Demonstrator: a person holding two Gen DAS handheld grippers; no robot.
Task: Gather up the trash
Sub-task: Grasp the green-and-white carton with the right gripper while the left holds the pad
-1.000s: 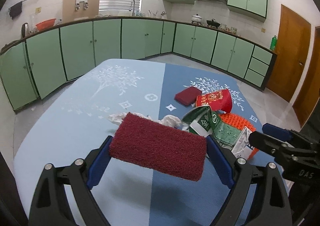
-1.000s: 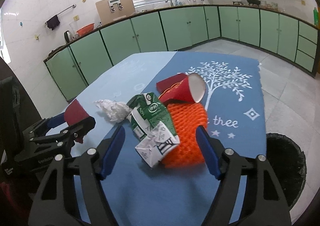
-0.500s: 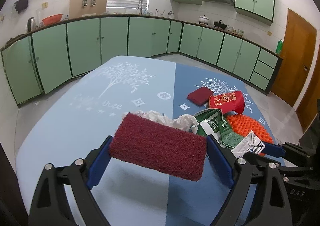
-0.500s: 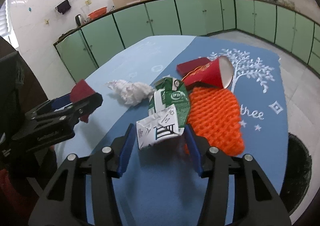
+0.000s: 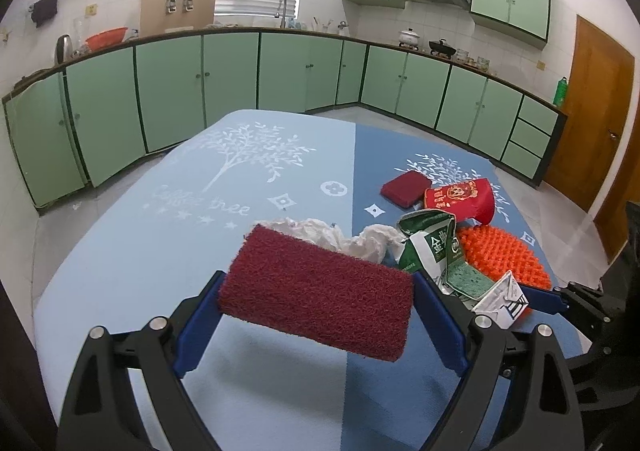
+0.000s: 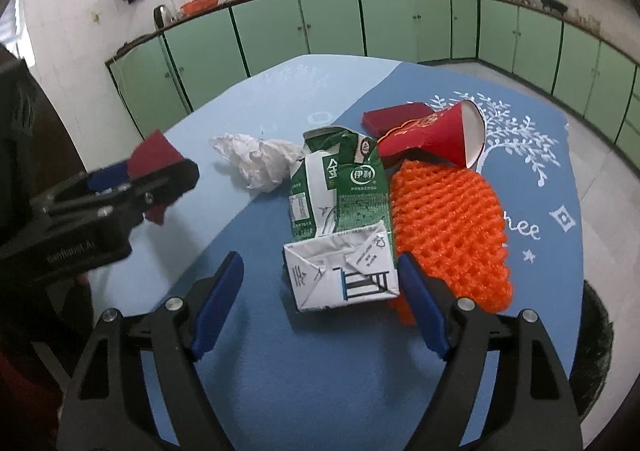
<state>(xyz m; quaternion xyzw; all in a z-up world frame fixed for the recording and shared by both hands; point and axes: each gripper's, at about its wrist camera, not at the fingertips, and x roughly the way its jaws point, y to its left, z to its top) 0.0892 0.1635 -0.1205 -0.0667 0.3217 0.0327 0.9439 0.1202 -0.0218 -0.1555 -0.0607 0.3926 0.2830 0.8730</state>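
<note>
Since half a second ago your right gripper (image 6: pixel 320 283) has reopened and now straddles the crushed milk carton (image 6: pixel 344 219), pads spread. Centre, then close on its white folded base. The carton lies flattened on the table (image 6: pixel 320 363), against the orange mesh (image 6: pixel 448 219). Your left gripper (image 5: pixel 316 303) pinches the red scouring pad (image 5: pixel 316 291).

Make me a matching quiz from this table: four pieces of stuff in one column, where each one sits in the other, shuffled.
1. scouring pad
2. carton
3. paper cup
4. tissue

A. lying on its side behind the orange mesh
B. clamped in the left gripper
C. crumpled, left of the carton
D. between the right gripper's open jaws

Pairs: 1-B, 2-D, 3-A, 4-C
</note>
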